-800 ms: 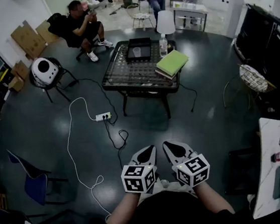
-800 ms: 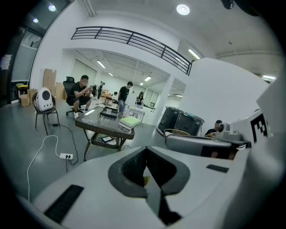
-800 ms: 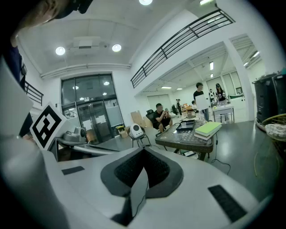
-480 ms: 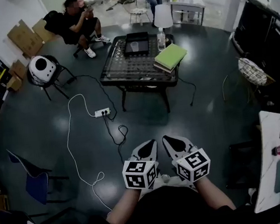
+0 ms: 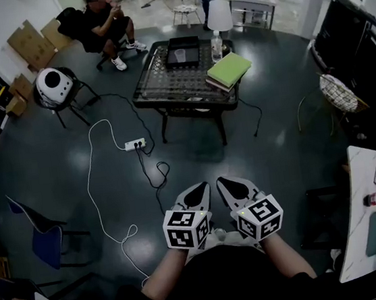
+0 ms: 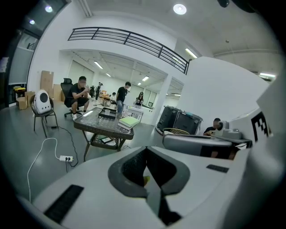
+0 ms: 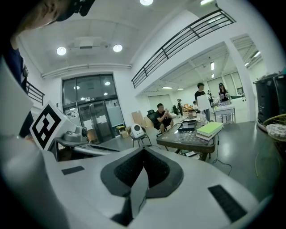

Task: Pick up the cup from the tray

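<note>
Cup [image 5: 180, 56] in tray [image 5: 195, 43], top centre of head view, looks light, thin-walled, crushable: pinch rim gently; left gripper [image 5: 194, 191] and right gripper [image 5: 229, 184] both closed, empty, well short.

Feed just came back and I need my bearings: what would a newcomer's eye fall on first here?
First, the left hand-held gripper and the right hand-held gripper, both shut and empty, side by side at the bottom of the head view. Next, the dark table farther across the floor, carrying the black tray with the cup in it and a green book. A white cable snakes over the floor between.
</note>
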Tool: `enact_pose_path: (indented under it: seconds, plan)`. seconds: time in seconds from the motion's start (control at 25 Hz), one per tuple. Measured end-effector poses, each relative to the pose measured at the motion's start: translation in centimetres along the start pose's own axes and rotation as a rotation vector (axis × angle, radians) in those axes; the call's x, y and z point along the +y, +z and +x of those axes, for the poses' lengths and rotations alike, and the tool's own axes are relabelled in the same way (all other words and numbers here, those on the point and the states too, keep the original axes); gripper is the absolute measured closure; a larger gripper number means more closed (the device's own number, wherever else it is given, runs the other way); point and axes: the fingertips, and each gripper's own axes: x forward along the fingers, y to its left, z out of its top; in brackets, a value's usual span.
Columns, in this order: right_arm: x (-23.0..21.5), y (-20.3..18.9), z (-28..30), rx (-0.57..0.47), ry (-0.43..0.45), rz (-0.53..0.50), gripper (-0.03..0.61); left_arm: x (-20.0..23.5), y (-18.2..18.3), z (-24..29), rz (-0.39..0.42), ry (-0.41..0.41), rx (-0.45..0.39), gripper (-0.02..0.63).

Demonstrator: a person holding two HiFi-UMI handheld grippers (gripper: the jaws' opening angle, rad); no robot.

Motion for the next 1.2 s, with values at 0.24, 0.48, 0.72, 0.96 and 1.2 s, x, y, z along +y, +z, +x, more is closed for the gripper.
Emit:
enact_pose_path:
  seconds: [0.24, 0.48, 0.72, 0.96, 1.2]
  plan:
    - [-0.4, 0.0, 0.1, 0.003, -0.003, -0.004, 0.568, 0.1, 0.2, 0.6, -0.003, 0.003, 0.000, 0.604]
    - [-1.2, 0.0, 0.3, 0.012, 0.001, 0.001, 0.568, 0.2, 0.1, 1.3, -0.007, 0.013, 0.014, 0.604]
    - [-2.0, 0.2, 1.4, 0.022, 0.007, 0.014, 0.568, 1.2, 0.4, 2.3, -0.019, 0.024, 0.023, 0.604]
    - [-3.2, 0.7, 4.1, 0.036, 0.004, 0.016, 0.568, 3.7, 1.6, 3.9, -0.030, 0.027, 0.022, 0.604]
    - [-5.1, 2.1, 8.3, 0.050, -0.004, 0.019, 0.568, 7.1, 4.1, 6.5, -0.030, 0.024, 0.023, 0.604]
